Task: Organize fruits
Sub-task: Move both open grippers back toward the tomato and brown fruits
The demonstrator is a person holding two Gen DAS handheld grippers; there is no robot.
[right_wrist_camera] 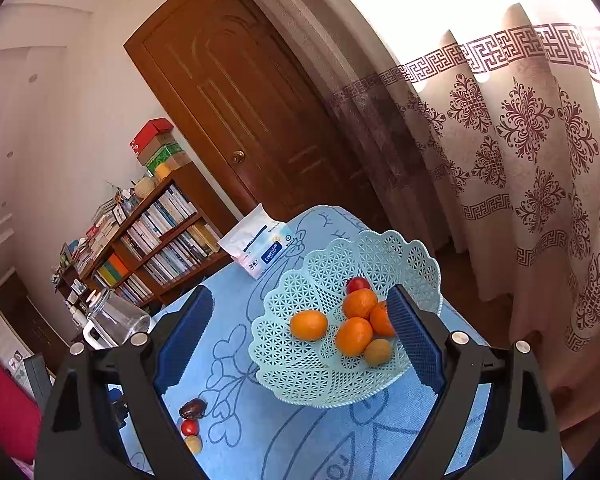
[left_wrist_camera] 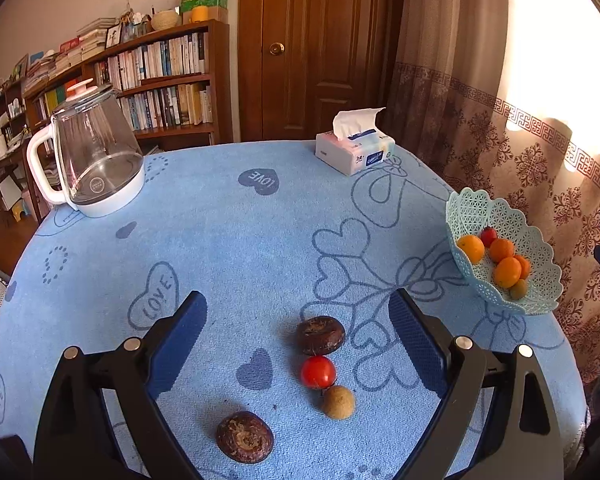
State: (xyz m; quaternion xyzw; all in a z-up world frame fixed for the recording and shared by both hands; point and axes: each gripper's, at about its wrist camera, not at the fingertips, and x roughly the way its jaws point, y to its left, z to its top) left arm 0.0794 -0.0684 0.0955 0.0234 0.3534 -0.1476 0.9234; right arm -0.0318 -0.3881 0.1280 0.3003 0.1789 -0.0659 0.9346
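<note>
In the left wrist view my left gripper (left_wrist_camera: 298, 300) is open just above the blue cloth. Between and just beyond its fingers lie a dark brown chestnut-like fruit (left_wrist_camera: 320, 335), a red tomato (left_wrist_camera: 318, 372) and a tan round fruit (left_wrist_camera: 339, 402). A second dark fruit (left_wrist_camera: 244, 437) lies nearer, close to the left finger. My right gripper (right_wrist_camera: 300, 292) is open over the pale green lattice basket (right_wrist_camera: 300, 368), its pads touching nothing. The basket holds several oranges (right_wrist_camera: 309, 325), a red fruit (right_wrist_camera: 357, 283) and a tan fruit (right_wrist_camera: 377, 351).
A glass kettle (left_wrist_camera: 96, 152) stands at the far left of the round table (left_wrist_camera: 228, 240). A tissue pack (left_wrist_camera: 354, 152) sits at the back. The basket (left_wrist_camera: 540, 292) rests near the table's right edge, beside a curtain (left_wrist_camera: 540, 152). A bookshelf and a door are behind.
</note>
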